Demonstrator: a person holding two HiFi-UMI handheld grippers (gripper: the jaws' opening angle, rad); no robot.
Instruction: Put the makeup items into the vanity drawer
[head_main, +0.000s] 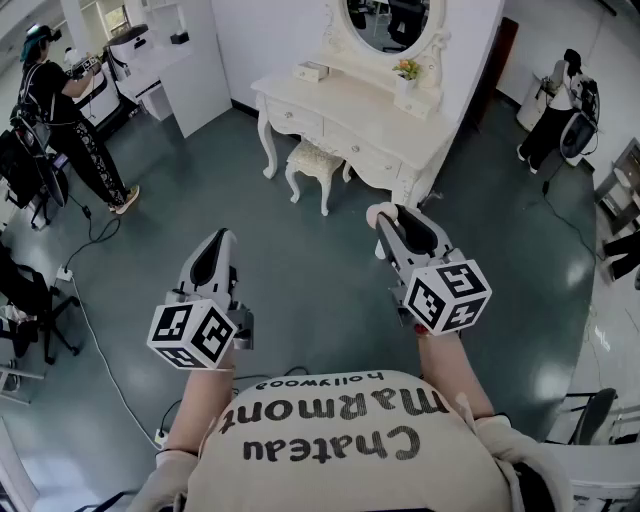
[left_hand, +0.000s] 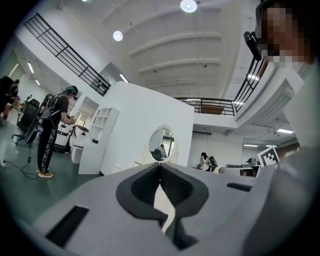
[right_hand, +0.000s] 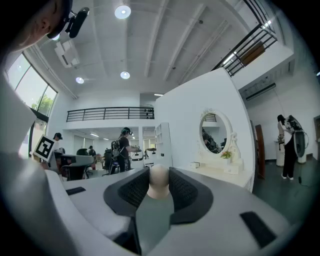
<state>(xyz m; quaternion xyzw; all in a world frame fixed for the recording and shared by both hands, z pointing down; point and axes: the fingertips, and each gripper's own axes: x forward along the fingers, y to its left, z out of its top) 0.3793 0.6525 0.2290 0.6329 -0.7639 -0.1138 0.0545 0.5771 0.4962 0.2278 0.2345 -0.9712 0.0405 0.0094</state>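
Makeup item (right_hand: 159, 181) could slip free.
Your right gripper (right_hand: 159, 175) clamps only its rounded end; left gripper (left_hand: 160, 167) closed, empty; vanity (head_main: 350, 110) at twelve o'clock.

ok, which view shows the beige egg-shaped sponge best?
Right gripper view: beige egg-shaped sponge close up, gripped between the right tongs. Head view shows only its pale end at the tips; left gripper view misses it.

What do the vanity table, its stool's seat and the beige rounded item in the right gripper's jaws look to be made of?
Vanity table: probably painted wood, cream with a satin finish; carved curved legs, even colour.
Stool seat: likely fabric upholstery; the top looks textured and padded.
Beige rounded item: possibly soft foam, like a makeup sponge; matte with no glare, but this is uncertain.
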